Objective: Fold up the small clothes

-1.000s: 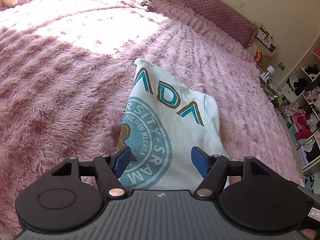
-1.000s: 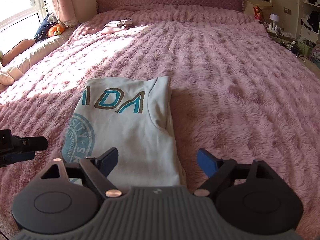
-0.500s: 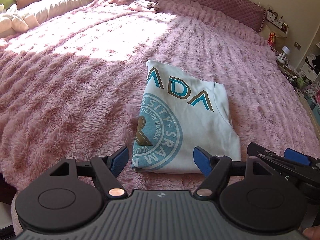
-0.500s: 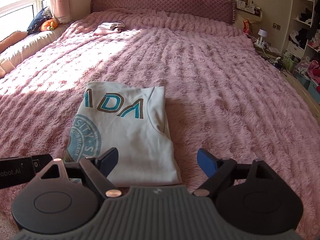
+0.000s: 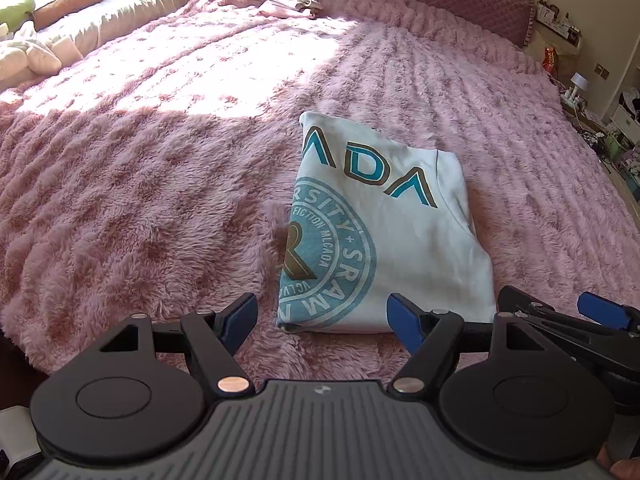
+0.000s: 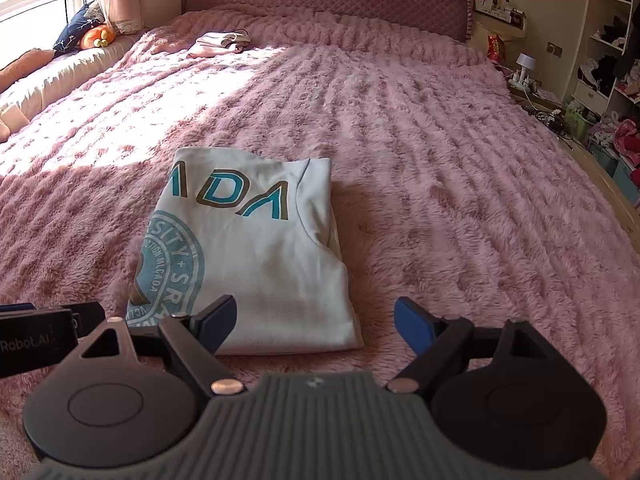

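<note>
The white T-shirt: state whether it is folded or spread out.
Folded. The white T-shirt lies as a compact rectangle on the pink blanket; its print is cut off at the left edge, a sleeve tucked along the right.

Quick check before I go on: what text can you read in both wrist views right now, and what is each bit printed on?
"ADA": large teal and brown letters on the folded white T-shirt; the word's start is folded under.
"RSITY + SRAM": outer ring of the T-shirt's round teal emblem, partly cut off.
"FICTION MLCAOA": inner ring, small, reading uncertain.
"RoboLAI": on the left gripper, last letters uncertain.
Shelf items by the headboard: too small to read.
</note>
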### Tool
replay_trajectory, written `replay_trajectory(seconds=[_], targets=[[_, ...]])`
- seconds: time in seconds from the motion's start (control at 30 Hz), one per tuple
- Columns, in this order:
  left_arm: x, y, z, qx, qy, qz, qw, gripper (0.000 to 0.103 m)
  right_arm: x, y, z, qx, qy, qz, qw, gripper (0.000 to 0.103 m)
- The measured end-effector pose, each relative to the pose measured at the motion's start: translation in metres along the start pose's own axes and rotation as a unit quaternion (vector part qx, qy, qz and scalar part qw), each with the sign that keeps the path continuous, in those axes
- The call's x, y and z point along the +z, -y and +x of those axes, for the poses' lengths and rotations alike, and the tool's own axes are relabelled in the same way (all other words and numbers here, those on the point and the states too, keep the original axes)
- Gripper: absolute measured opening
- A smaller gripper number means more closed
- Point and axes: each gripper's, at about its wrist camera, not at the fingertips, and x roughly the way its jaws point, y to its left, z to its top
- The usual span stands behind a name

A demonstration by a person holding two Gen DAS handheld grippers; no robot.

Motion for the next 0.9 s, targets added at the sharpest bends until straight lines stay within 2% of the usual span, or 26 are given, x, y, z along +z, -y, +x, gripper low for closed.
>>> replay_trajectory(seconds=[0.37,0.9], targets=[[-0.0010,0.0054,0.0004,0.019,-0.004,0.019,0.9996,0.086,-0.0023,-0.0016,-0.0004,0.000,-0.003,-0.001,1.000,0.082],[-0.0026,0.0105,-0.0011,0.016,-0.003,0.028,0.9995,0.085,-0.0010,-0.0015,-0.0041,0.000,-0.004,-0.003,1.000,0.082]])
